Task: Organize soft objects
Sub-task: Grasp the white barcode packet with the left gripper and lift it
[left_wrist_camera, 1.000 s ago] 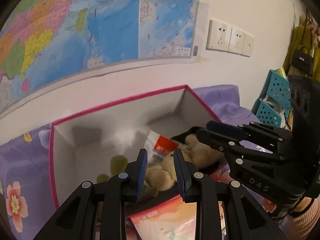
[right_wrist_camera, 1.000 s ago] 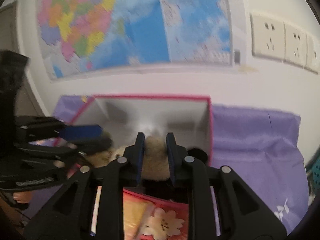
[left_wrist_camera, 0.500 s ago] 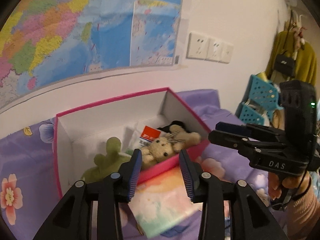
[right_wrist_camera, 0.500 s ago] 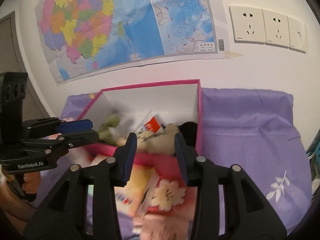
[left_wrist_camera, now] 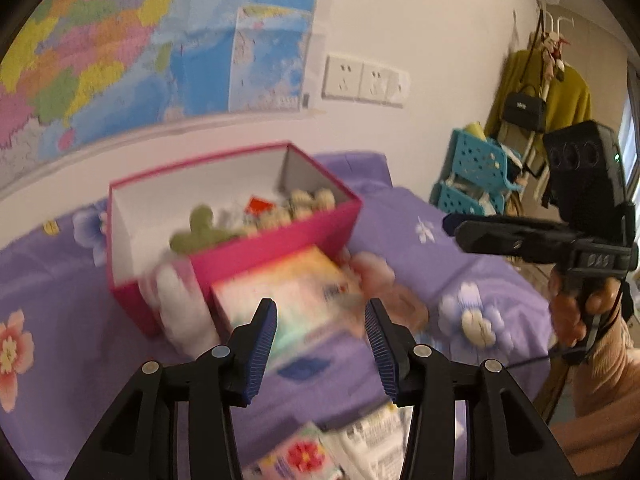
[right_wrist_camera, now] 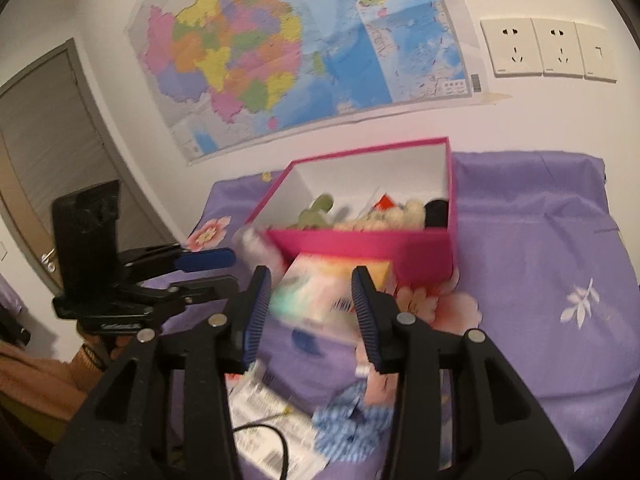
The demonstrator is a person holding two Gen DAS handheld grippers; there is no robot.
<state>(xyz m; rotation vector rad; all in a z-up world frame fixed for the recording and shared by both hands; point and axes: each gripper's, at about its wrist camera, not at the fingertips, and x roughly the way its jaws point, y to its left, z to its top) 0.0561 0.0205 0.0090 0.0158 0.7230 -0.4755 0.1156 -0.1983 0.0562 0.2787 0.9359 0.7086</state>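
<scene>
Inside one pink box (right_wrist_camera: 400, 248) (open-topped): two plush toys (right_wrist_camera: 404, 212).

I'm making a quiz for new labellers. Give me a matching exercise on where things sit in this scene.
Things:
1. green plush toy
2. wall sockets
3. pastel book
4. blue checked cloth

Places:
A. right of the map
B. nearest the camera, on the purple sheet
C. inside the pink box
D. against the box's front

Pairs: 1-C, 2-A, 3-D, 4-B
</scene>
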